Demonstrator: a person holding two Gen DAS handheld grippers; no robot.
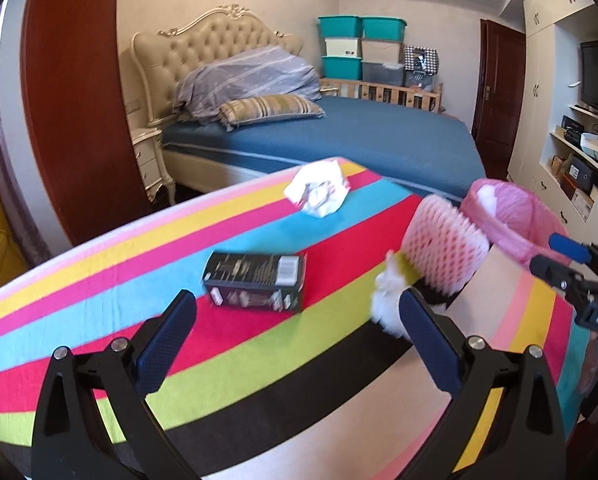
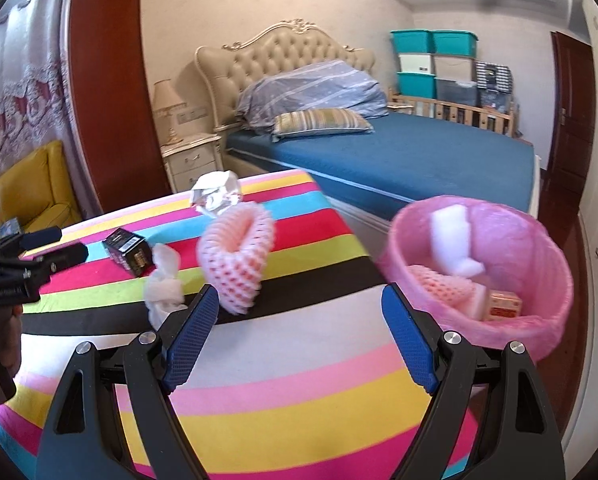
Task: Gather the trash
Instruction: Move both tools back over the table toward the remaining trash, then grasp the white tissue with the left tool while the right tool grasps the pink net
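On the striped worktop (image 2: 283,344), four pieces of trash remained. Item one: pink foam net sleeve (image 2: 237,256), standing near the worktop's right edge, just beside the pink-lined bin (image 2: 539,280). Item two: white tissue wad (image 2: 164,286), just left of the sleeve. Item three: small black carton (image 1: 255,282), lying flat mid-worktop, well apart from the bin. Item four: crumpled white wrapper (image 1: 317,192), at the far edge. Bin contents: another net sleeve, a white foam piece, a small orange box.

Left gripper (image 1: 295,336): fingers apart, nothing between them, pointed toward the carton and the tissue. Right gripper (image 2: 299,340): fingers apart and empty, aimed between the sleeve and the bin.

Hazards, as judged: the sleeve was light and springy, so a pinch on its rim could let it pop free or tip off the edge beside the bin. The tissue lay close to the left gripper's right finger; a sweep toward the carton might drag it along. Both grippers worked near each other, so a collision was possible.
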